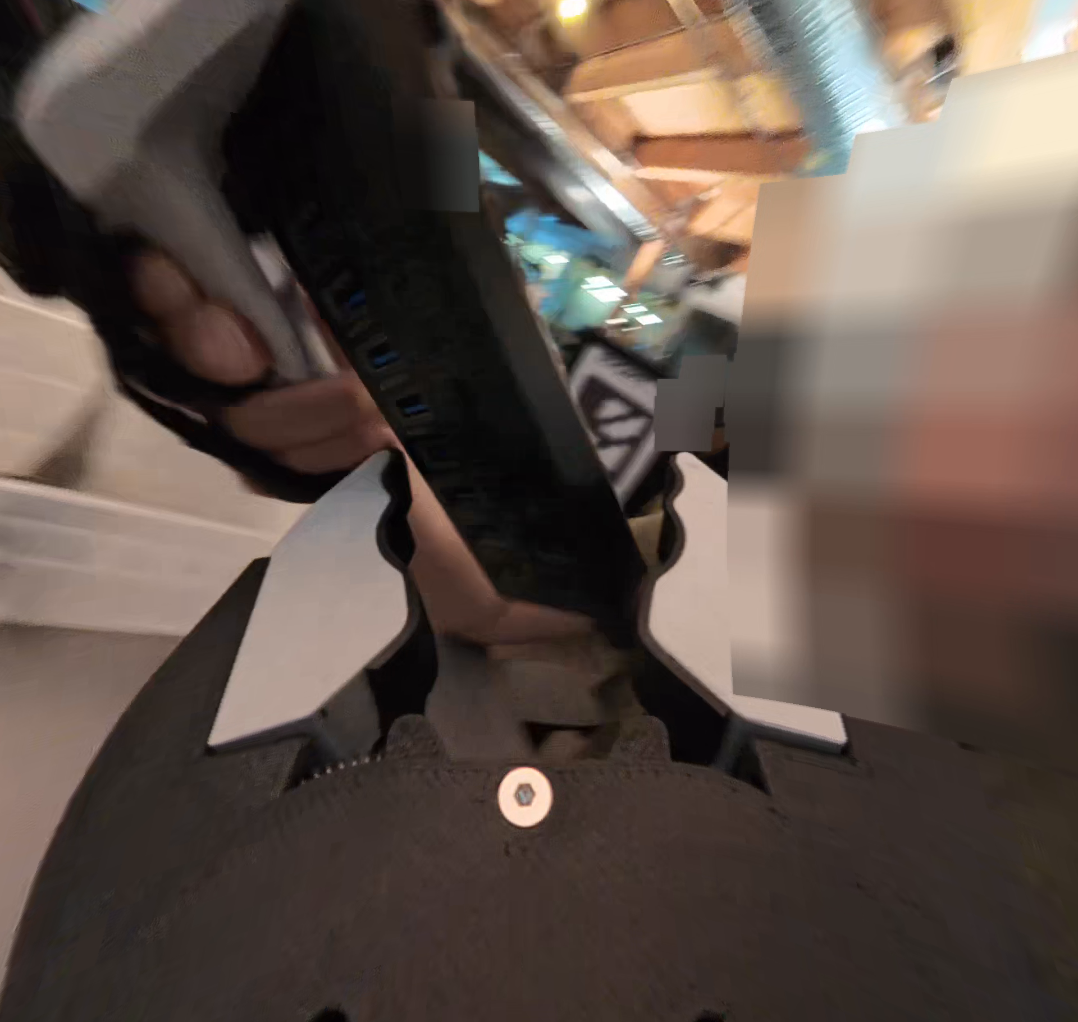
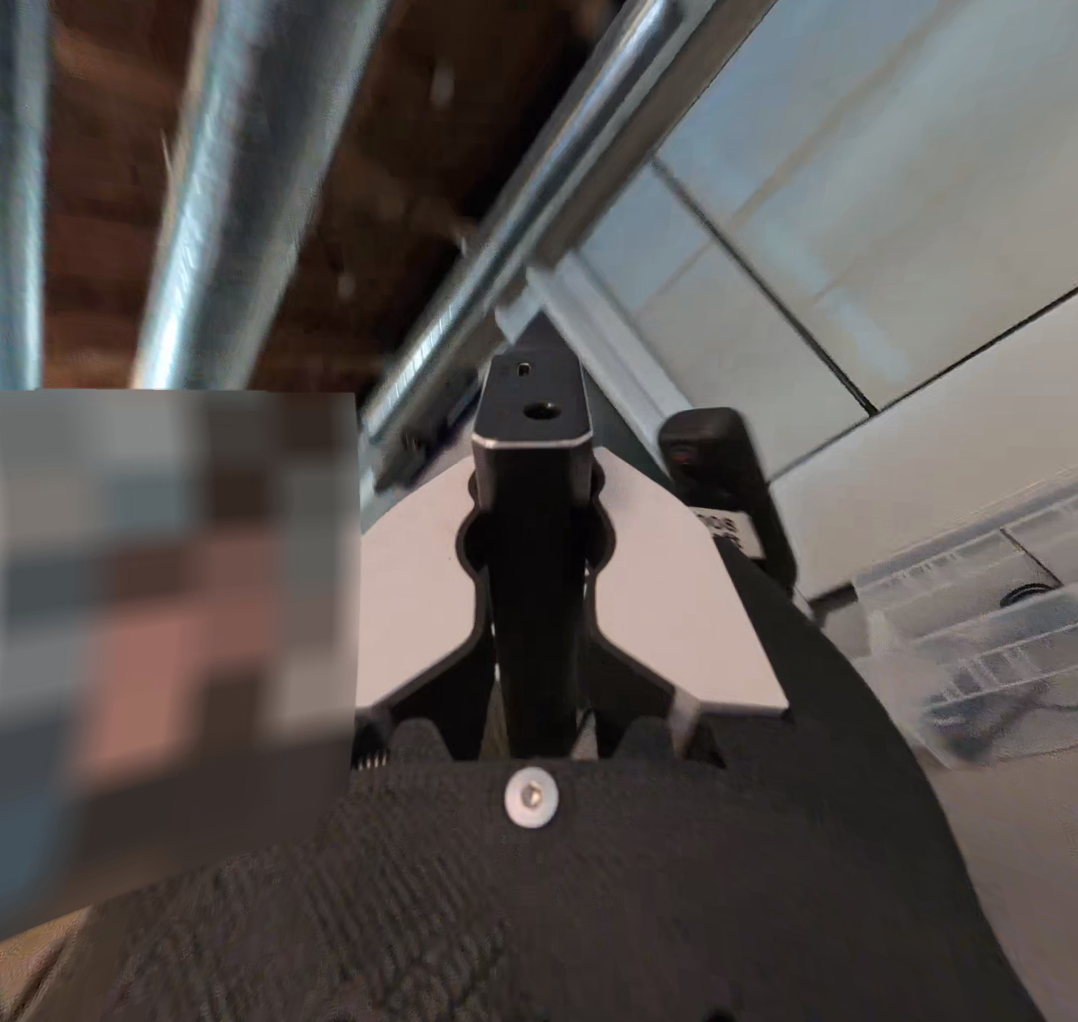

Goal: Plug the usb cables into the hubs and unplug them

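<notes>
- While both wrist views are tilted upward and blurred, the right gripper [image 2: 534,504] shows plainly: its white fingers [image 2: 408,586] are clamped on a black hub [image 2: 531,527], pressing both narrow sides.
- Hub stands upright between the fingers, its end face [image 2: 532,411] outermost, bearing a round socket and a smaller opening.
- Left gripper [image 1: 534,469]: fingers apart, with a gap on the left side; the long black hub [image 1: 443,352] runs slantwise between them, against or close beside the right finger [image 1: 694,586]; contact cannot be confirmed.
- Blue ports [image 1: 385,358] line the hub's edge.
- A hand [image 1: 210,329] grips the other gripper's grey body [image 1: 134,107], upper left.
- Clear plastic bin [image 2: 968,632] lies at right.
</notes>
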`<state>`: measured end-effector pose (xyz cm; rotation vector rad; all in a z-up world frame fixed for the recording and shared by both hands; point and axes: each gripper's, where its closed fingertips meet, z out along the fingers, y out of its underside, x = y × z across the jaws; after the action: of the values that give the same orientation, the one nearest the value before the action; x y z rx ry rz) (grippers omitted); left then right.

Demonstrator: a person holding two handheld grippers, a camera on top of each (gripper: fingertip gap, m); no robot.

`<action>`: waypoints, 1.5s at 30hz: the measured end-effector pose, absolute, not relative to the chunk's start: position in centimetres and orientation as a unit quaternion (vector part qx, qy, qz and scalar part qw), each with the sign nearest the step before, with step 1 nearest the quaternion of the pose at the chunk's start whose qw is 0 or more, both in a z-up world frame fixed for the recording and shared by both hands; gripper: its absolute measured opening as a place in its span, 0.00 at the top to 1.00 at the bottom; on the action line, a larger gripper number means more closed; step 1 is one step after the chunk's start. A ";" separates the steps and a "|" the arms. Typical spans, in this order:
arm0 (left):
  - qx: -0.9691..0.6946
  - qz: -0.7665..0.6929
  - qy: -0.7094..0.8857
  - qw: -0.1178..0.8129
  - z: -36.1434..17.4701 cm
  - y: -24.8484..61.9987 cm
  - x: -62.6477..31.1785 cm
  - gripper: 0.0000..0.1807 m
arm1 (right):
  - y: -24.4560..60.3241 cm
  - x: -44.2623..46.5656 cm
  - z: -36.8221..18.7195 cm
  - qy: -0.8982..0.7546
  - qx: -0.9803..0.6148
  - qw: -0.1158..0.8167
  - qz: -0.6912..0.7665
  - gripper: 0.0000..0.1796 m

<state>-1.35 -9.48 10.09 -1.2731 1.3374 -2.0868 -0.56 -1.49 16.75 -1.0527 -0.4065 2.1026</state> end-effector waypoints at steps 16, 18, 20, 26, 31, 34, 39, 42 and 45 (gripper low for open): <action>-0.633 -0.370 0.523 0.435 -1.2 -0.9 -4.3 0.53 | 6.4 -1.4 5.6 -0.194 -0.778 0.460 0.382 0.83; -0.642 -0.378 0.508 0.432 -2.0 -0.5 -4.1 0.52 | 7.3 -1.4 5.8 -0.220 -0.815 0.446 0.298 0.83; -0.641 -0.405 0.486 0.435 -1.4 -0.2 -3.7 0.53 | 7.7 -1.5 6.1 -0.249 -0.843 0.417 0.232 0.83; -0.654 -0.413 0.393 0.498 2.6 3.0 -3.2 0.45 | 8.1 -2.7 9.1 -0.264 -0.869 0.392 0.146 0.83; -0.672 -0.393 0.342 0.527 4.4 4.4 -0.5 0.37 | 7.4 -5.3 10.6 -0.259 -0.860 0.412 0.155 0.83; -0.619 -0.452 0.325 0.553 6.8 3.5 0.1 0.45 | 5.1 -7.5 11.9 -0.332 -0.794 0.493 0.128 0.83; -0.499 -0.323 0.370 0.714 9.7 2.1 -1.7 0.59 | 0.3 -8.7 14.1 -0.344 -0.673 0.649 0.091 0.83; -0.450 -0.267 0.375 0.765 11.2 0.8 -2.3 0.61 | -1.9 -8.8 15.4 -0.321 -0.623 0.708 0.091 0.83; -0.426 -0.208 0.378 0.795 11.9 -0.1 -2.1 0.56 | -2.7 -8.7 15.8 -0.305 -0.603 0.733 0.086 0.83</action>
<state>-2.12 -0.15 11.86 -0.9156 0.8133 -0.4478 -8.69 -2.71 15.79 -1.3257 -0.6703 0.1898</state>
